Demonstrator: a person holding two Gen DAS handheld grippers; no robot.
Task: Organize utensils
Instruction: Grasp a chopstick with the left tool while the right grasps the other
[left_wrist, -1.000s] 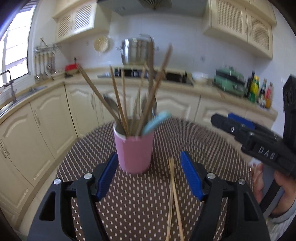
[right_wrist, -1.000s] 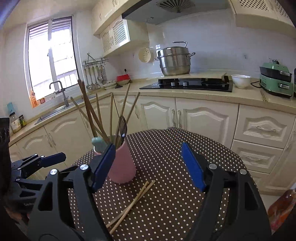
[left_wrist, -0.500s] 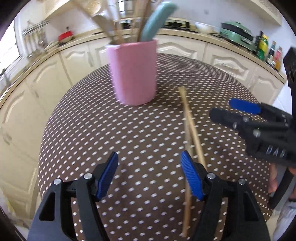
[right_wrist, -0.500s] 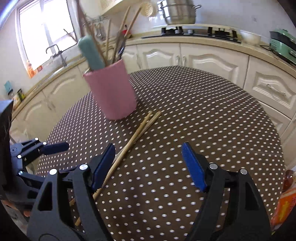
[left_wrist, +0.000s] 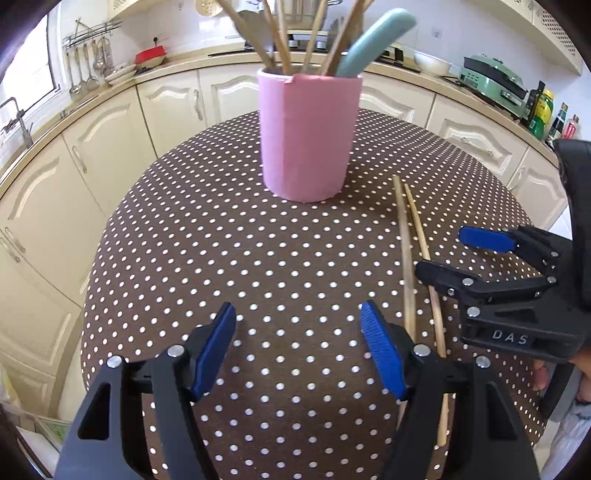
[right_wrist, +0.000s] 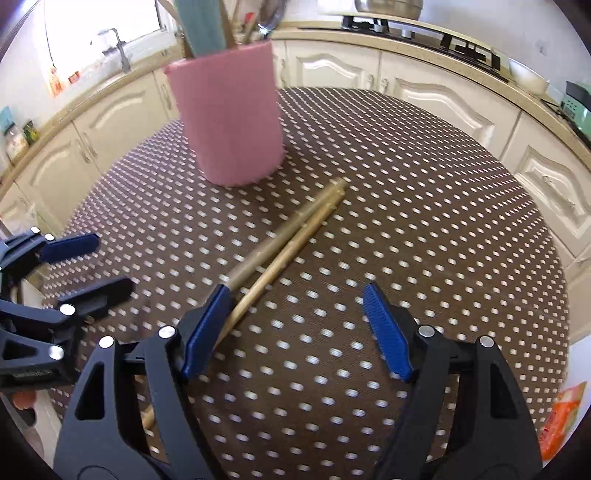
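A pink cup (left_wrist: 308, 134) stands on the dotted round table (left_wrist: 221, 258), holding several chopsticks, spoons and a teal-handled utensil (left_wrist: 373, 40). Two wooden chopsticks (left_wrist: 413, 254) lie on the cloth to its right; they also show in the right wrist view (right_wrist: 288, 240). My left gripper (left_wrist: 297, 349) is open and empty, low over the table, left of the chopsticks. My right gripper (right_wrist: 295, 328) is open, close above the near ends of the chopsticks, its left fingertip (right_wrist: 207, 328) over them. It also shows in the left wrist view (left_wrist: 458, 253).
Cream kitchen cabinets and counter ring the table. A stove (right_wrist: 406, 27) and a green appliance (left_wrist: 493, 79) stand on the counter. Bottles (left_wrist: 543, 114) stand at the far right. The table edge drops off on all sides.
Both grippers have tilted down and come lower toward the table. The right gripper has moved in over the loose chopsticks. The cup and the chopsticks have not moved.
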